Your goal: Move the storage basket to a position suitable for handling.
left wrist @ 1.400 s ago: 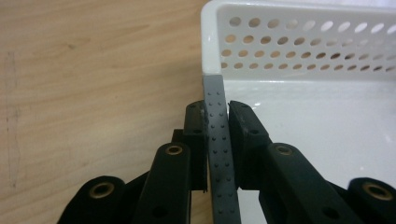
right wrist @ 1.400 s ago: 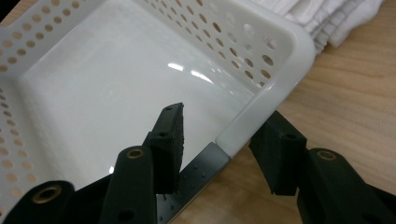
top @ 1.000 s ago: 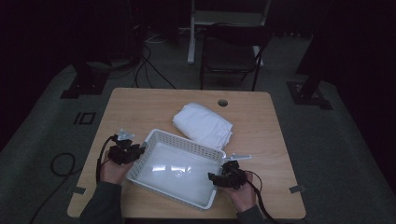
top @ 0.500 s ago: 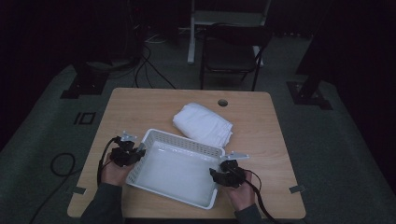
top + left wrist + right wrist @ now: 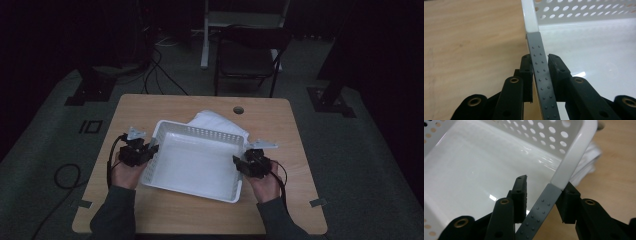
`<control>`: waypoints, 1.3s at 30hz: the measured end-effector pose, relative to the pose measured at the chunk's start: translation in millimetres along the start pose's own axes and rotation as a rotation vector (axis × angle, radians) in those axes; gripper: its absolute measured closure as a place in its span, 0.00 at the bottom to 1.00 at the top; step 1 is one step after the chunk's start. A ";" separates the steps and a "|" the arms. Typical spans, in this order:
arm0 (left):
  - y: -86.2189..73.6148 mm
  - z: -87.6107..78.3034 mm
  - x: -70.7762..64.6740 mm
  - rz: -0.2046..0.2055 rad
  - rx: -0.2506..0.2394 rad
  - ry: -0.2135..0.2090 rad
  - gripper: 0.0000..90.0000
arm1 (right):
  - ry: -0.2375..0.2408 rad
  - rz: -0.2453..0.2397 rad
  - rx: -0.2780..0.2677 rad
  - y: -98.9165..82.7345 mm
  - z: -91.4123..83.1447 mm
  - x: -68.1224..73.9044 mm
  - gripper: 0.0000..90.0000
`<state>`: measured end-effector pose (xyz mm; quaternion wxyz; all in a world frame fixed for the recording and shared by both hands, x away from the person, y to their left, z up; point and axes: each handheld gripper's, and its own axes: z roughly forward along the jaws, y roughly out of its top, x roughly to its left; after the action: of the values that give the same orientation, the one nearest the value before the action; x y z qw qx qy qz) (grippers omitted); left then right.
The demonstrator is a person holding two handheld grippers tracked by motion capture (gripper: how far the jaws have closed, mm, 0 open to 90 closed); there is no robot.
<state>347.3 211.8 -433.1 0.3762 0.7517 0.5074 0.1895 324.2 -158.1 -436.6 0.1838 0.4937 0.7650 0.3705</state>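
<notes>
Landmark: white basket, sitting toward the near middle of the wooden worktop.

Left of basket: left tool held in the person's left hand, at the basket's left short rim. In the left gripper view the left tool has its black jaws clenched on a grey strip covering that rim; both pads press flat against the strip. Strip is matte, with small raised dots in pairs. Beyond it the rim runs on as smooth glossy white plastic.

Basket itself: rectangular, shallow, rounded corners. Walls perforated with rows of round holes; floor solid, glossy, with light reflections. Nothing lies inside. It looks tilted, far edge raised over the cloth behind it.

Behind basket: folded white cloth, soft, layered edges, partly covered by the far wall. In the right gripper view its folds lie beyond the basket's corner.

Right of basket: right tool in the right hand, at the right short rim. In the right gripper view the right tool has just been closing; the same dotted grey strip stands between the jaws. The outer pad touches it, the inner pad is still apart, so no full grip yet.
</notes>
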 end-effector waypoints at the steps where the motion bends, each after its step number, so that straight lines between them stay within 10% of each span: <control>1: 4.9 2.0 -0.5 -0.002 -0.007 0.003 0.83 | -0.004 0.001 -0.008 5.4 0.8 -4.2 0.72; 23: 98.4 51.5 6.8 -0.072 -0.132 0.041 0.84 | -0.123 0.048 -0.079 104.6 35.2 -68.3 0.79; 39: 138.2 81.5 10.1 -0.095 -0.235 0.114 0.86 | -0.201 0.051 -0.112 143.8 71.5 -96.7 0.81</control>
<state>491.5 162.7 -382.0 0.4410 0.6657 0.5370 0.2720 502.5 -182.5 -384.2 0.2774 0.5365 0.7082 0.3657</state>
